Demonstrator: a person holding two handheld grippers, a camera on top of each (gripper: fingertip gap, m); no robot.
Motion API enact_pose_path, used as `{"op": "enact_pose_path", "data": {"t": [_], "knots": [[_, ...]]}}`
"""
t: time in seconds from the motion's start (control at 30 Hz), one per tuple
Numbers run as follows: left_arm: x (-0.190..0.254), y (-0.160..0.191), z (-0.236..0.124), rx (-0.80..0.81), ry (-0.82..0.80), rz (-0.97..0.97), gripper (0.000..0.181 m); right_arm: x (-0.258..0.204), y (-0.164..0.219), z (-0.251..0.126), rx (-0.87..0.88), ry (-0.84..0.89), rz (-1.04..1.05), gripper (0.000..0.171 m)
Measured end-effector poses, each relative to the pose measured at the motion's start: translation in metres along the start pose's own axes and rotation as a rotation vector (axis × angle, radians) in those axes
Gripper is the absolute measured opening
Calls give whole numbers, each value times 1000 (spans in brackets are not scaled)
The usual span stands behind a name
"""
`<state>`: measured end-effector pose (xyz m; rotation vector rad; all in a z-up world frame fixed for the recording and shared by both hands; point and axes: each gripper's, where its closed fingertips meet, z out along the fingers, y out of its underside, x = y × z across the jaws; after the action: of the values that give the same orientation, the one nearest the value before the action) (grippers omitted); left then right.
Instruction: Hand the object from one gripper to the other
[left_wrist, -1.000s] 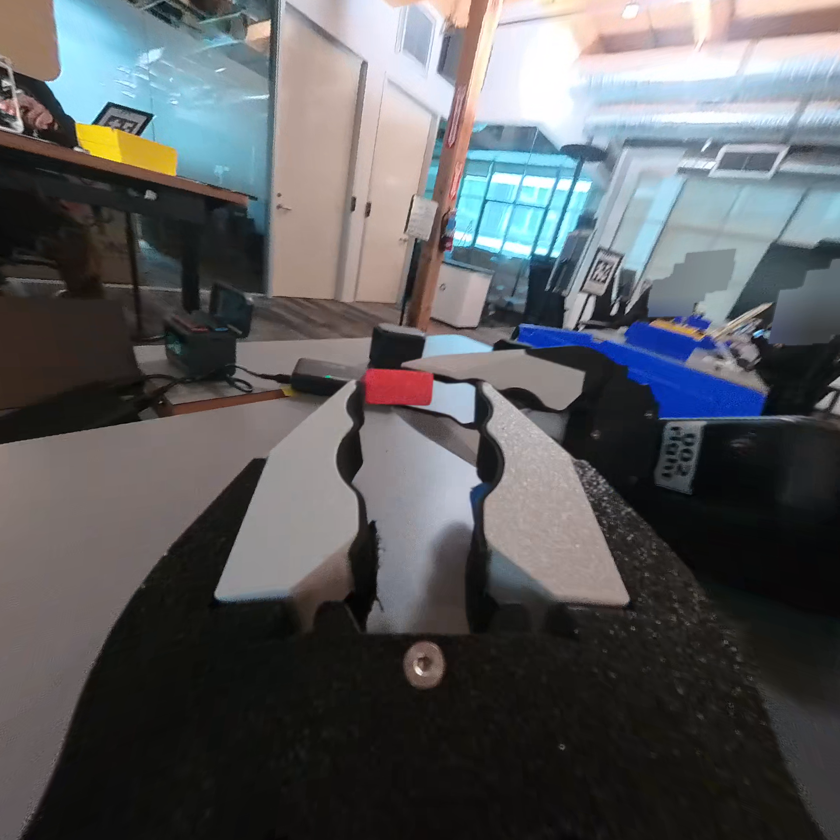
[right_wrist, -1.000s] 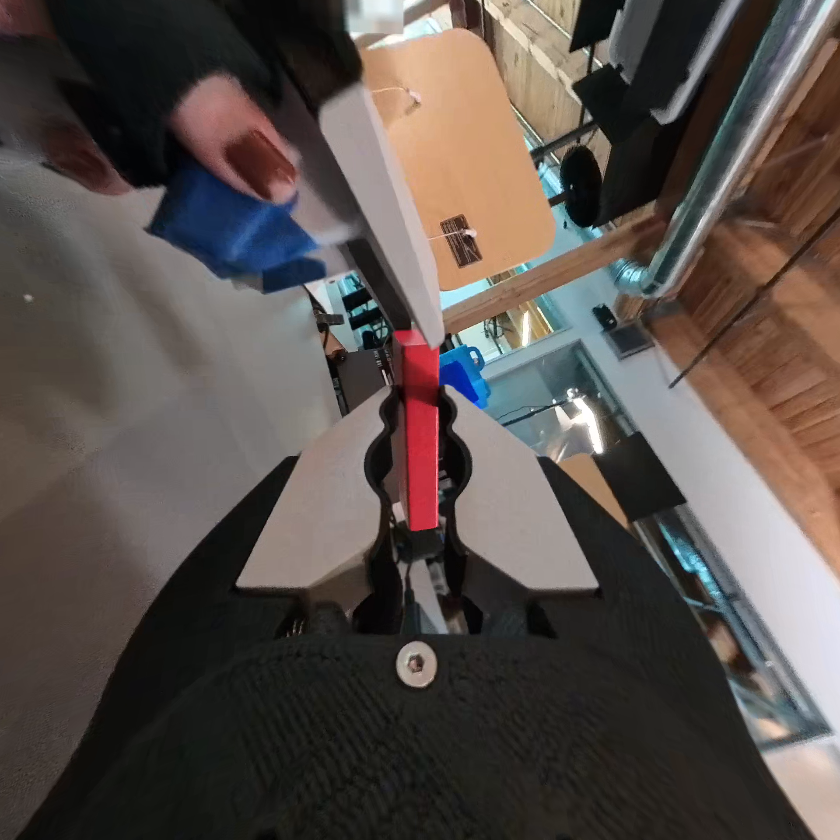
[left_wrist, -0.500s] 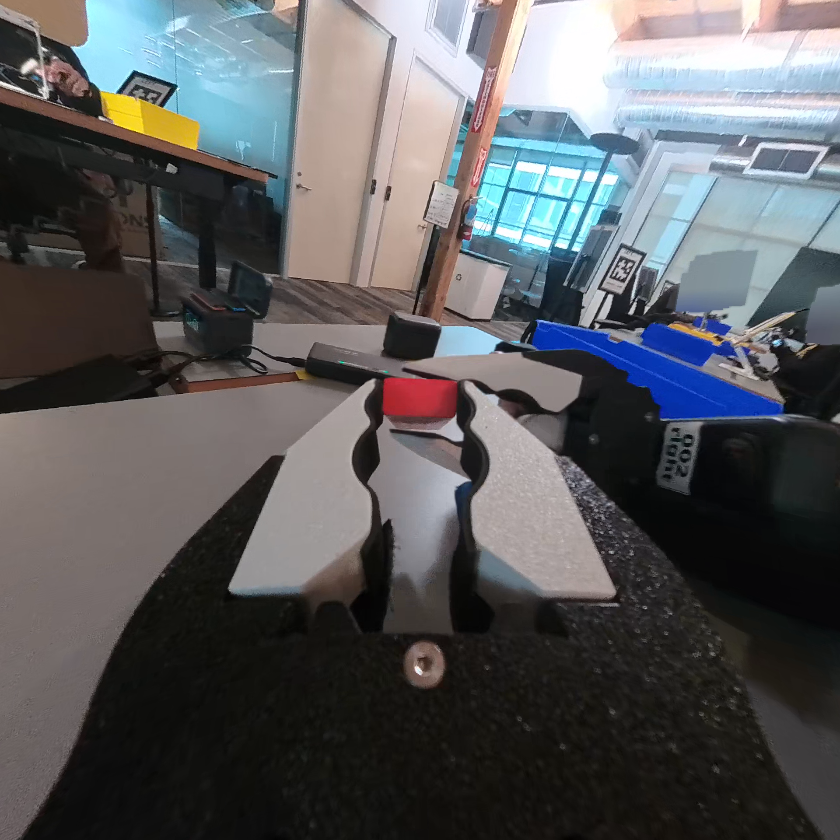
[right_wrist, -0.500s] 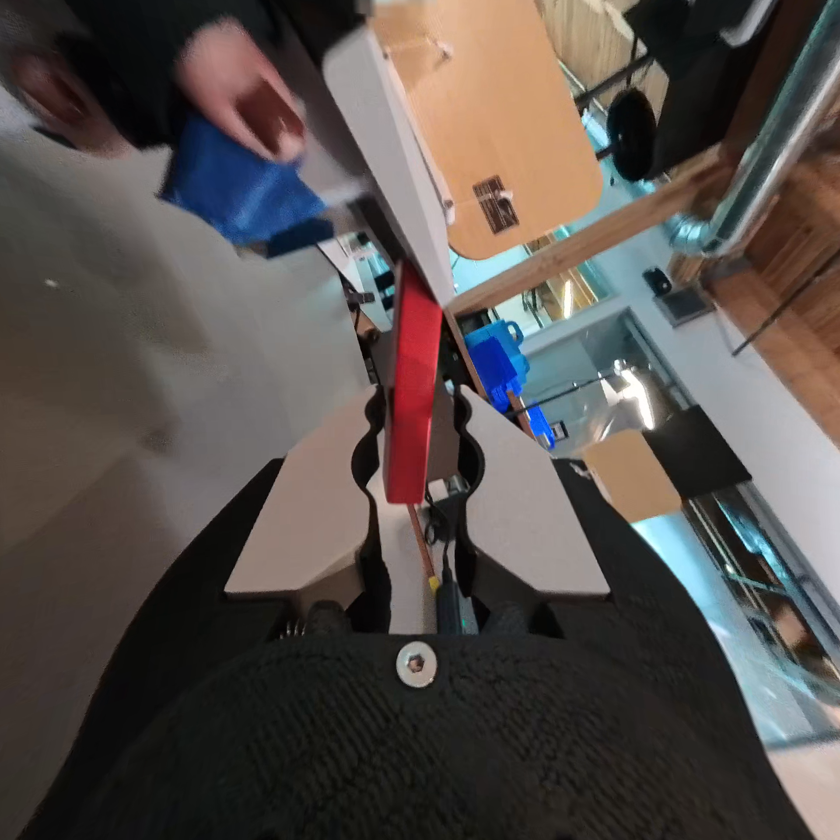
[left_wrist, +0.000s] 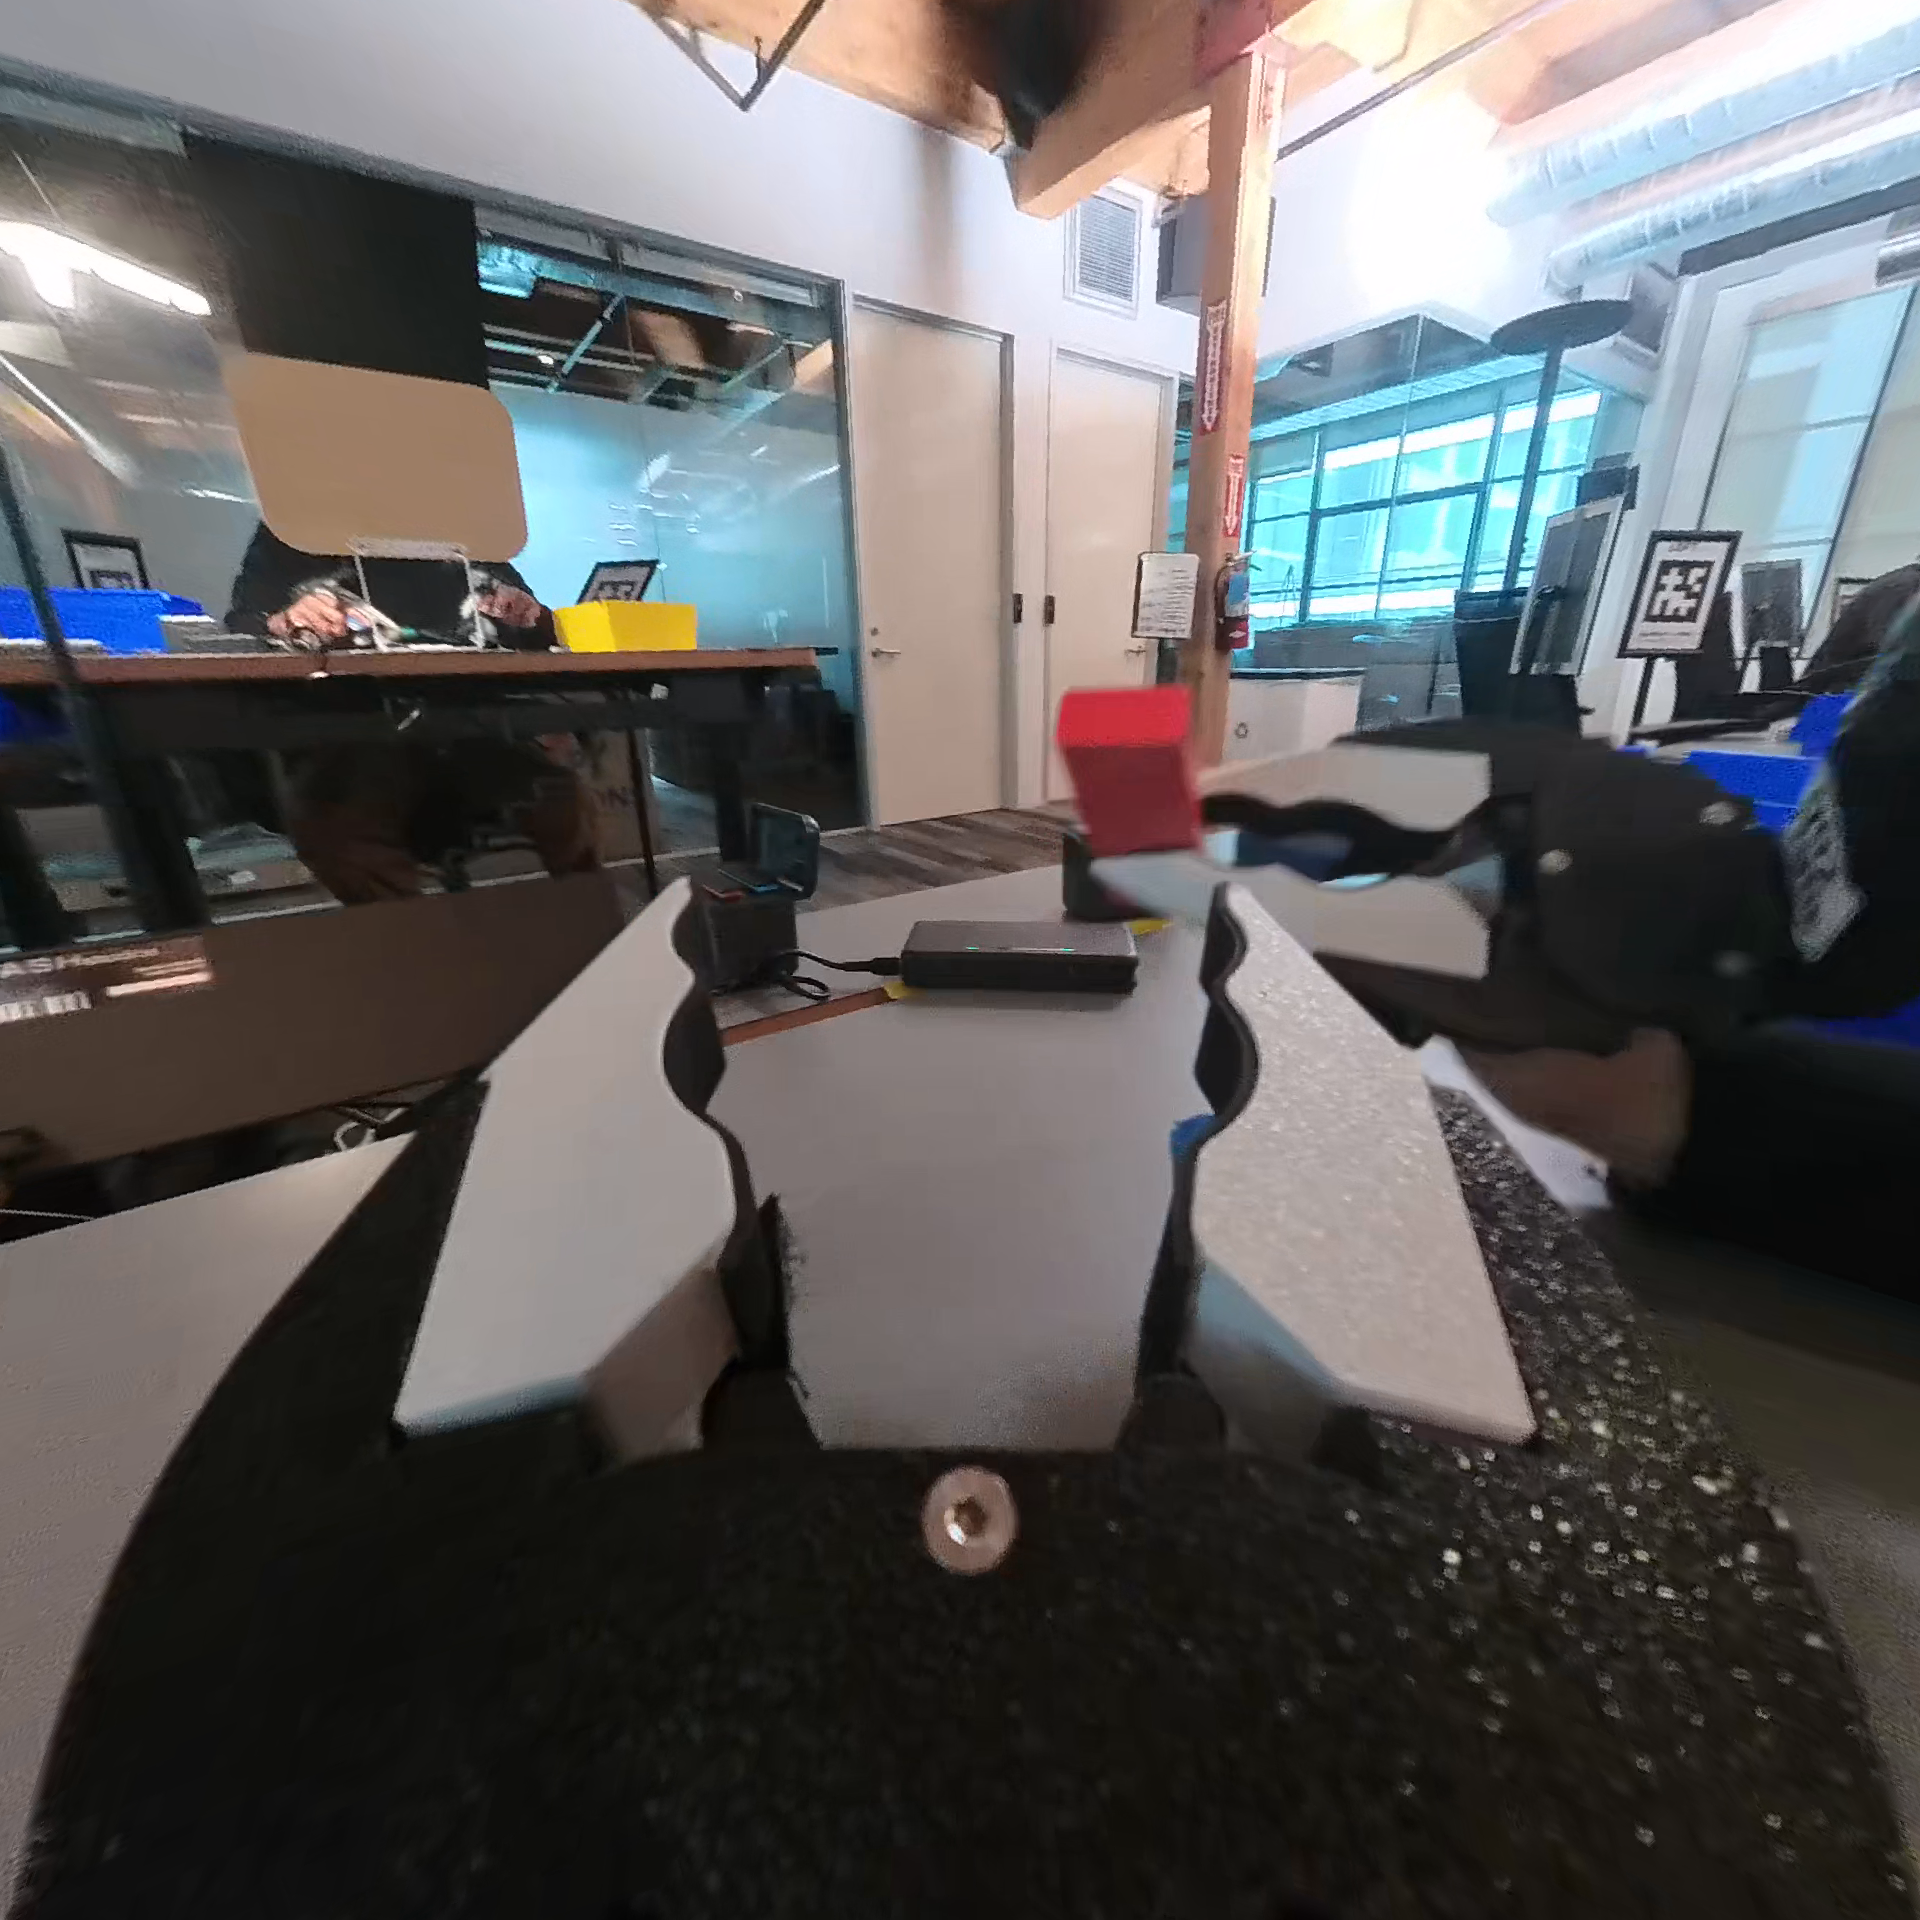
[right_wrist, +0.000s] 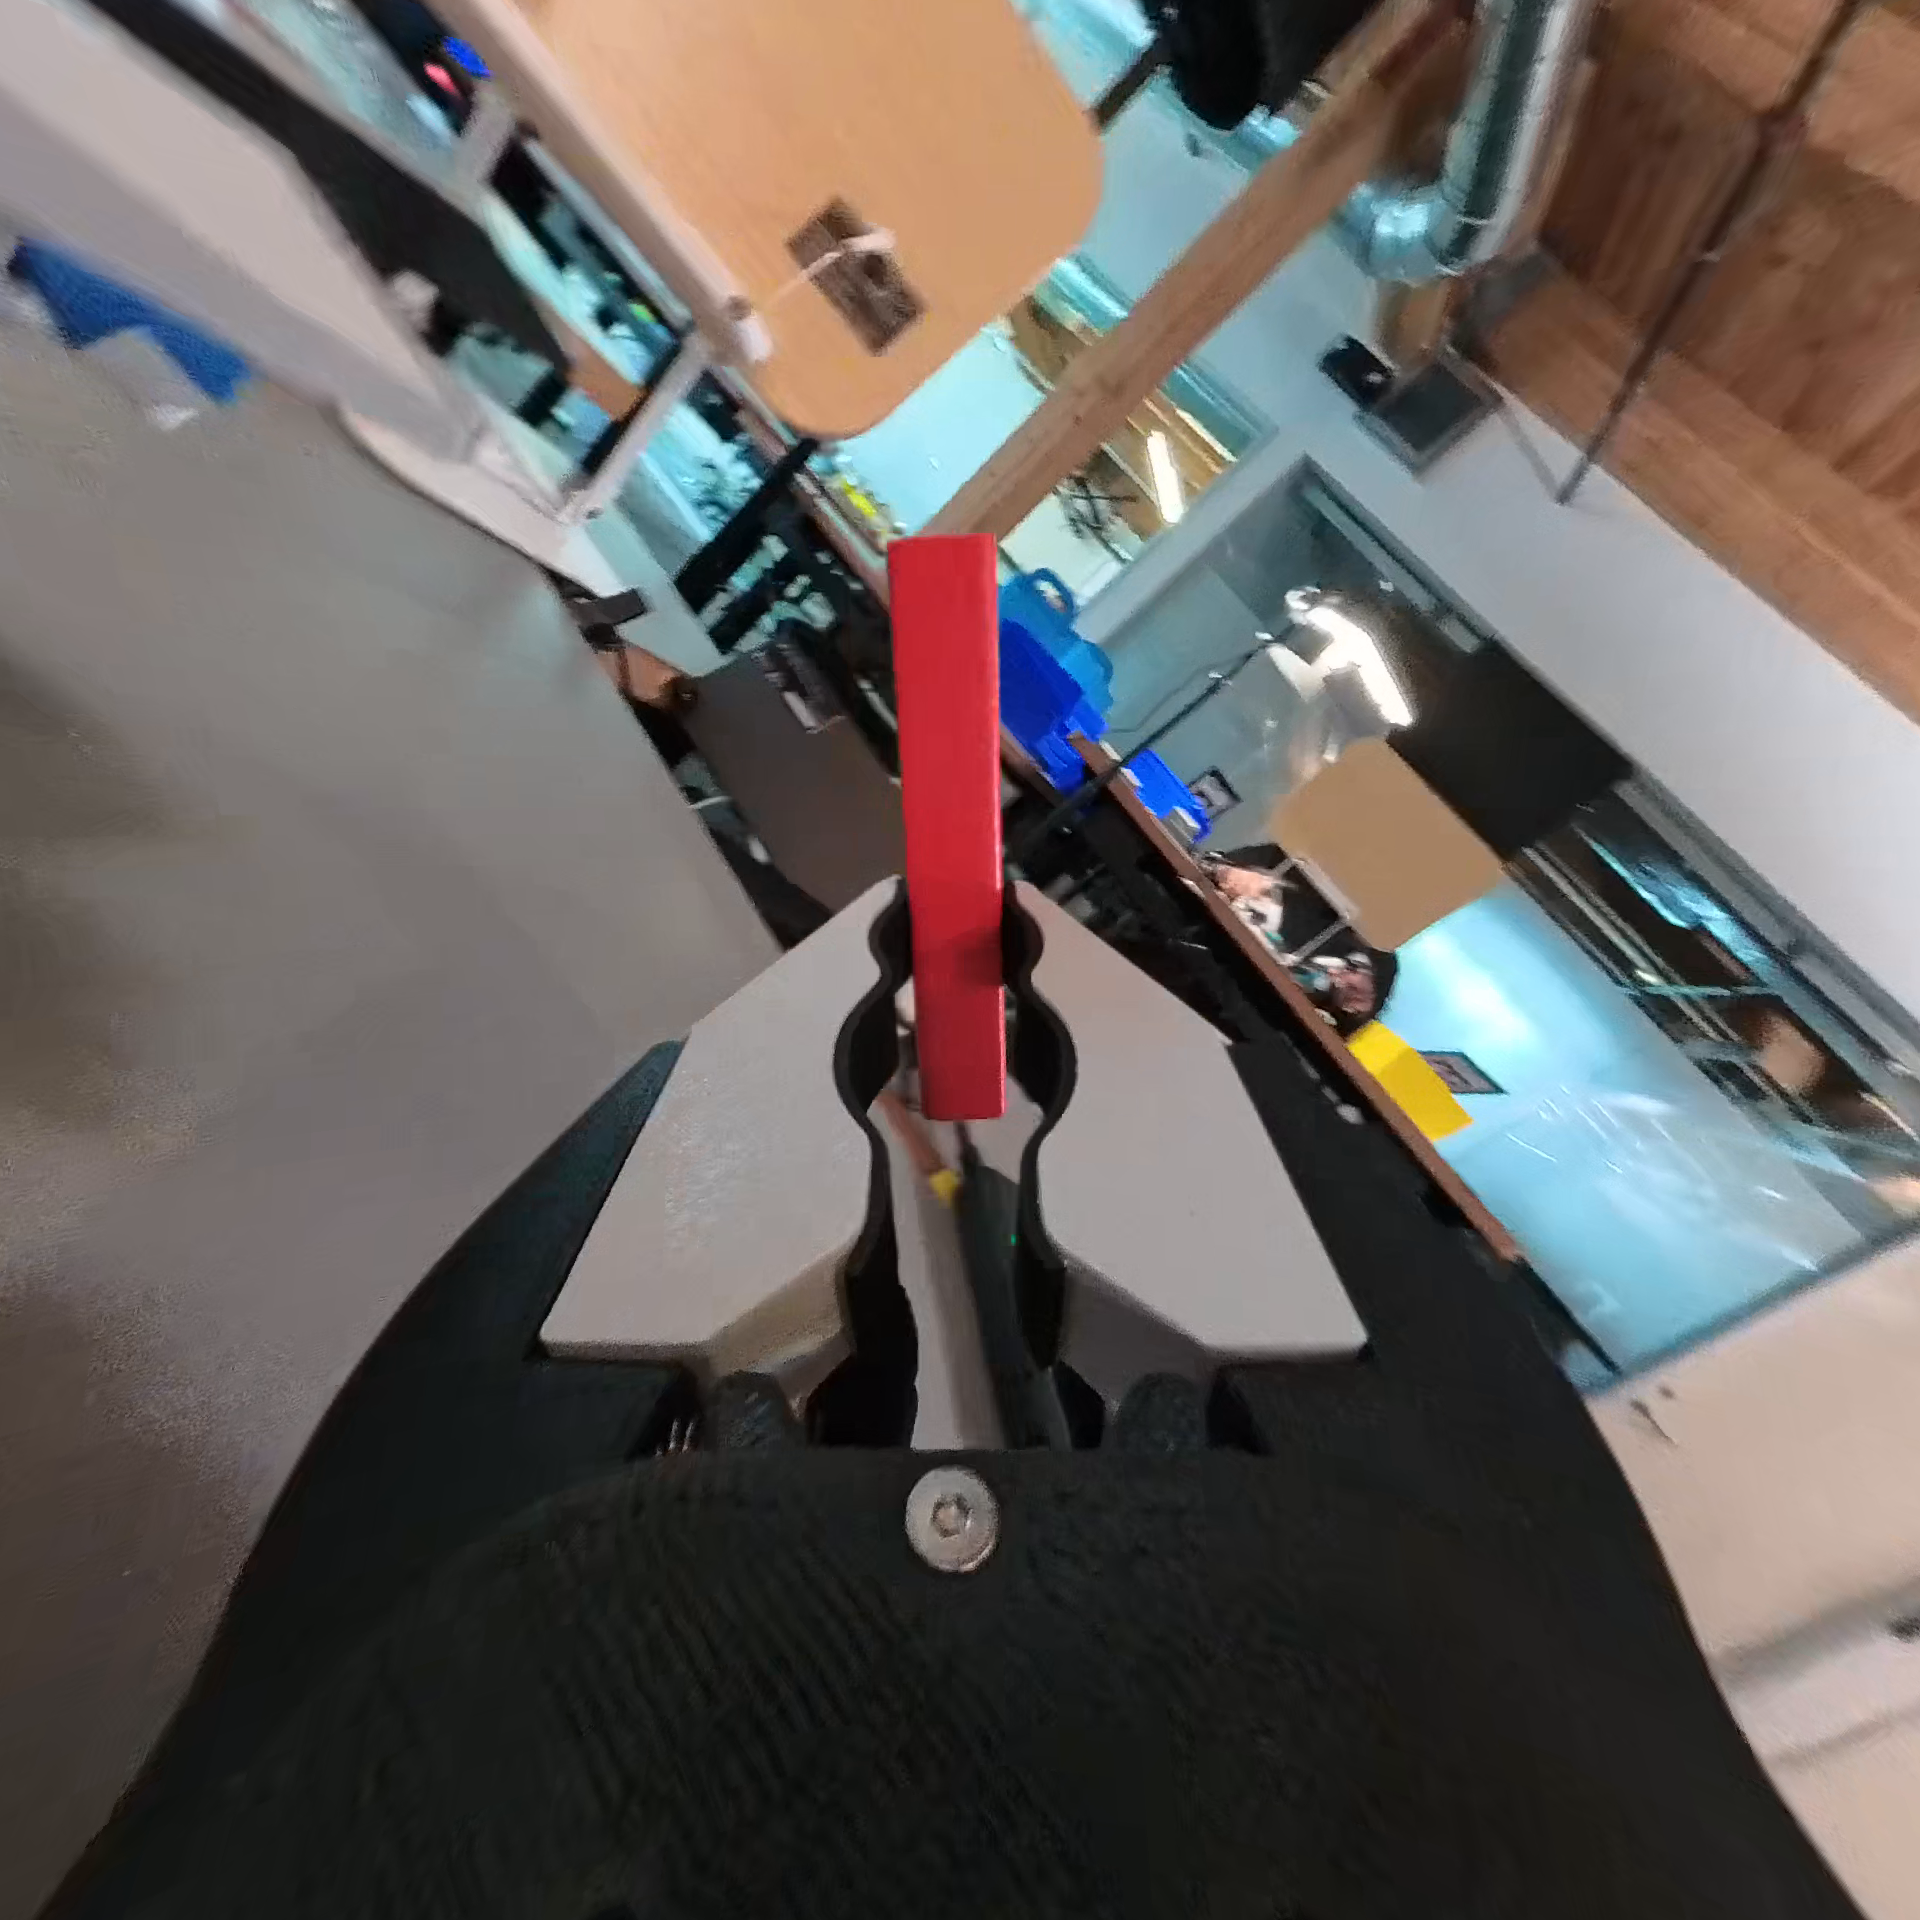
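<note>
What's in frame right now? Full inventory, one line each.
red block: 1, red, clamped in the right claw, sticking out past its tips
power bank: 1, black, on the grey table
charger case: 1, black, left of the power bank, cabled to it
small box: 1, black, behind the power bank
yellow bin: 1, yellow, on the far desk
left claw: open, empty
right claw: shut on the block

Left wrist view level over table (left_wrist: 260, 1299), right wrist view rolled sideways, both sharing red block (left_wrist: 1127, 769).
</note>
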<state>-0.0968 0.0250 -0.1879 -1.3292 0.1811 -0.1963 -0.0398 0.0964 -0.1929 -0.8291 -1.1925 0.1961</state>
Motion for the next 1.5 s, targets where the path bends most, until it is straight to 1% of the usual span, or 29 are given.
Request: {"op": "enact_pose_path", "data": {"t": [0.1,0.13,0.2,0.27,0.33,0.4,0.43,0.47,0.53,0.6,0.63,0.67,0.7,0.73,0.8,0.87,0.9,0.97,1.07,1.17,1.23,1.3,1.37,1.4,1.43,1.5], "knots": [[-2,-3,-3,20,-2,-18,92,45,-28,-33,-45,74,13,15],[-3,-3,-4,23,-1,-29,91,62,-34,-47,-99,76,26,15],[-6,-2,-3,20,-9,-47,87,101,-30,-86,-273,92,78,15],[-7,-2,-3,20,-14,-47,84,138,-4,-138,-505,101,210,15],[-7,0,-2,9,-19,-42,84,170,40,-205,-774,158,409,15],[-7,2,-1,-6,-21,-35,82,185,89,-277,-1049,215,619,15],[-6,3,0,-14,-20,-33,81,190,110,-308,-1147,248,693,15],[-6,4,1,-20,-19,-30,80,194,128,-331,-1206,286,752,15],[-5,5,1,-26,-16,-25,80,192,152,-359,-1278,304,860,15],[-5,4,1,-21,-16,-26,80,192,170,-374,-1310,327,896,15],[-5,3,0,-17,-16,-30,80,193,176,-378,-1311,343,909,21],[-5,3,0,-14,-14,-35,81,193,180,-379,-1306,355,930,34],[-5,3,0,-13,-15,-40,81,193,180,-379,-1301,363,955,42],[-6,3,0,-11,-18,-45,81,193,177,-376,-1284,370,965,45],[-7,2,-1,-6,-20,-49,81,200,162,-360,-1219,384,911,45],[-7,2,0,-9,-23,-48,81,207,137,-328,-1113,370,786,45],[-7,3,0,-13,-23,-44,81,208,120,-304,-1026,353,716,45],[-5,4,1,-23,-20,-32,81,201,79,-242,-788,283,583,45],[-3,5,2,-29,-18,-9,82,160,18,-149,-419,154,425,44],[-1,5,2,-30,-13,2,82,111,-23,-75,-128,84,403,44],[0,4,2,-29,-10,2,83,85,-34,-37,7,88,417,43],[0,4,1,-28,-7,1,83,64,-27,-12,82,128,435,41],[0,3,0,-29,-6,3,83,43,-7,2,61,173,431,41],[1,3,0,-30,-6,5,82,28,2,5,48,159,410,41],[1,3,0,-32,-5,7,81,13,4,8,54,120,355,32],[0,2,1,-35,-6,17,80,5,-8,11,70,61,237,34]]}}
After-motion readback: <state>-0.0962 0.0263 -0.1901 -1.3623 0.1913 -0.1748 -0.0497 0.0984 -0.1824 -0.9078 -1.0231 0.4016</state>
